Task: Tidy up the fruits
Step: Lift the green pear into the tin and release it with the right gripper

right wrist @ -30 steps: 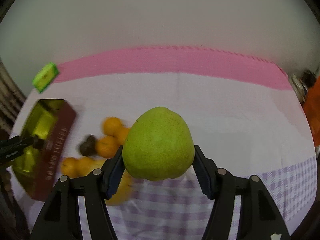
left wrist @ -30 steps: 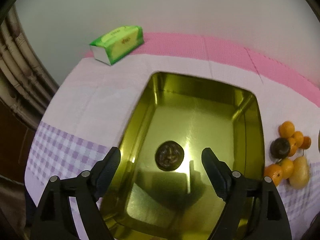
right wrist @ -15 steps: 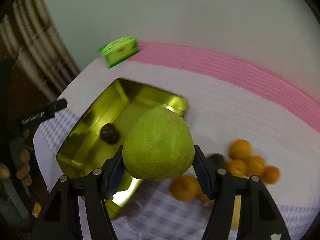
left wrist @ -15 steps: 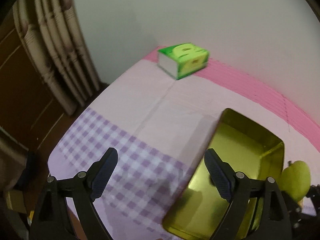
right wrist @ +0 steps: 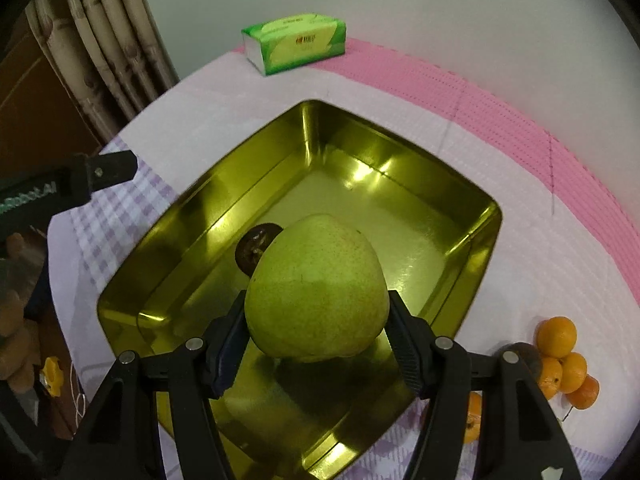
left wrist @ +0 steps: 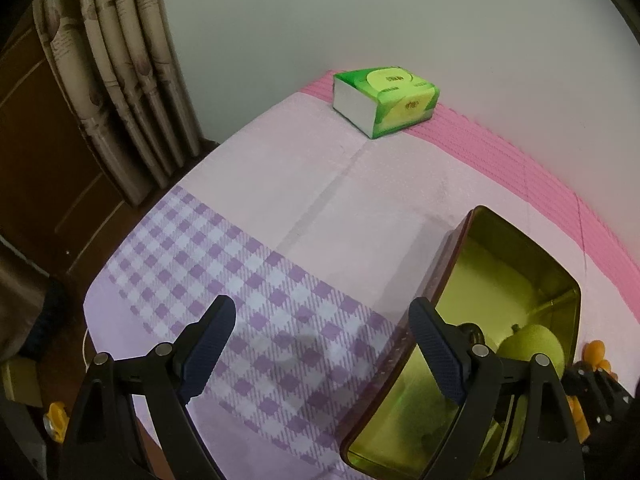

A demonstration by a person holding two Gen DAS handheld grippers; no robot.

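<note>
one green pear (right wrist: 316, 292) sits clamped between my right gripper (right wrist: 316, 340) pads, held over the gold tin tray (right wrist: 472, 256) on the checked tablecloth (left wrist: 280, 208). a dark round fruit (right wrist: 250, 246) lies in the tray behind it. small oranges (right wrist: 560, 356) cluster just outside the tray. my left gripper (left wrist: 322, 344) hangs beside the tray, fingers apart, just widened, nothing between them. a green tissue pack (left wrist: 386, 100) lies by the wall.

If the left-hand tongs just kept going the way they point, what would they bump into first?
Probably the checked tablecloth: the empty left tongs aim at bare cloth just left of the gold tin, though depth is hard to judge.
</note>
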